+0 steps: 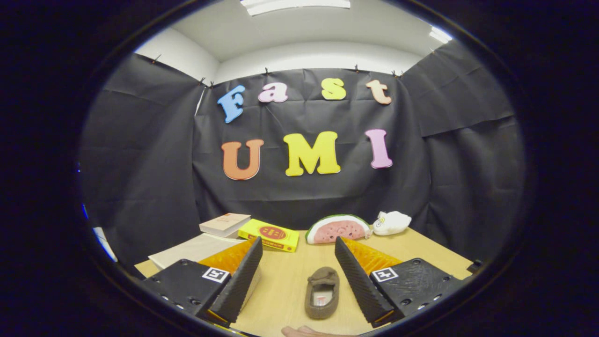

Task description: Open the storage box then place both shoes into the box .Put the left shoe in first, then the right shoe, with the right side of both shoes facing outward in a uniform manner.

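One shoe (322,292), two books (225,223) (269,235), one watermelon toy (338,229), one white plush (391,222).

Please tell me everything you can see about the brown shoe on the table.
The brown shoe is a soft slipper-like shoe, seemingly of suede or felt, with a small bow or tassel on its upper. It lies flat on the wooden table, sole down, opening upward, showing a pale insole. It sits between the open fingers of the tongs, nearer the right finger, which hides part of its side; contact cannot be told. A fingertip of a hand shows near its heel.
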`<state>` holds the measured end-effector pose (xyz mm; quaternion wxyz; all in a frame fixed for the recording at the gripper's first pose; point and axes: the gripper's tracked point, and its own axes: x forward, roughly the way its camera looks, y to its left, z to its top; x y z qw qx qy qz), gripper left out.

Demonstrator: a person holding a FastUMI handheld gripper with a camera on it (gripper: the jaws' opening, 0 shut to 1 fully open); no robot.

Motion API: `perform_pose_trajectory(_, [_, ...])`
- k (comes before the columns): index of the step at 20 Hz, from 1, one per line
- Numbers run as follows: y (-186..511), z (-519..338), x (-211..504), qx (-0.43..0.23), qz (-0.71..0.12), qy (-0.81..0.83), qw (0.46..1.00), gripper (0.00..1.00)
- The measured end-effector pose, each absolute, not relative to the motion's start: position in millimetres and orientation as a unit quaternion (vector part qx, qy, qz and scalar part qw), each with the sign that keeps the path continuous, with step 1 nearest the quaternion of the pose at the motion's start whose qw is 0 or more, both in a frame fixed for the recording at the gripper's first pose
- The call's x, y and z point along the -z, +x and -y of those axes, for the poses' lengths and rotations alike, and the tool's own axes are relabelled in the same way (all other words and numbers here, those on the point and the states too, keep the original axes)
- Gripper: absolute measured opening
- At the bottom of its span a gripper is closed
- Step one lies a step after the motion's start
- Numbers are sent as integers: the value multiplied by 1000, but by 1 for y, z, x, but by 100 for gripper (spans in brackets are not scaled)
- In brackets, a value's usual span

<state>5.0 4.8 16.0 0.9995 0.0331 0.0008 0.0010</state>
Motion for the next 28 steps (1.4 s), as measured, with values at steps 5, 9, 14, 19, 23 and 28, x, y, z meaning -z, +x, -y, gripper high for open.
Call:
perform_pose_trajectory(5, [26, -18, 2, -41, -36, 62, 997, 95])
perform_pose_trajectory(9, [45, -41, 17, -114, -76, 123, 983, 96])
perform_pose_trajectory(14, [72, -68, 43, -205, -142, 198, 948, 96])
perform_pose_trajectory(19, [98, -87, 81, -283, -230, 305, 880, 96])
perform_pose_trajectory(23, [108, -110, 107, -339, -299, 374, 810, 95])
perform_pose_trajectory(28, [114, -130, 125, -374, -346, 406, 759, 94])
